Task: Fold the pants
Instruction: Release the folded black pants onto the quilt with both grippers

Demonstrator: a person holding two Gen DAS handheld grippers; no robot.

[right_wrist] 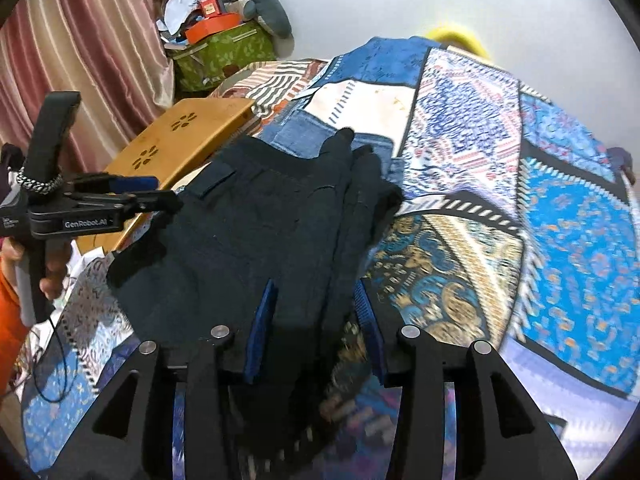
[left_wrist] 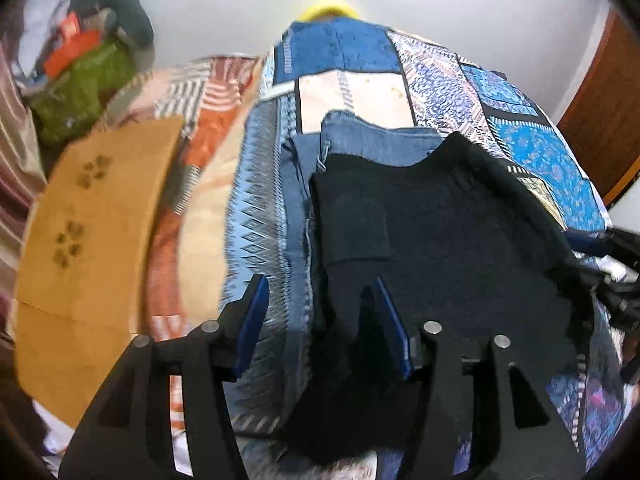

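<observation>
The left gripper (left_wrist: 320,296) points steeply down at the dark pants (left_wrist: 440,232), its black linkage arms spread and its blue-padded jaws standing apart. One pad sits over the pants' left edge; the other hangs clear of the fabric on the outer side, so nothing is pinched. In the right wrist view, a hand (right_wrist: 52,268) wraps this gripper's handle at the pants' left side.

The right gripper (right_wrist: 316,300) also tilts down toward the pants, over their right edge. Its jaws are parted, with a fold of the dark cloth lying between the pads; whether the pads press on it cannot be made out.
</observation>
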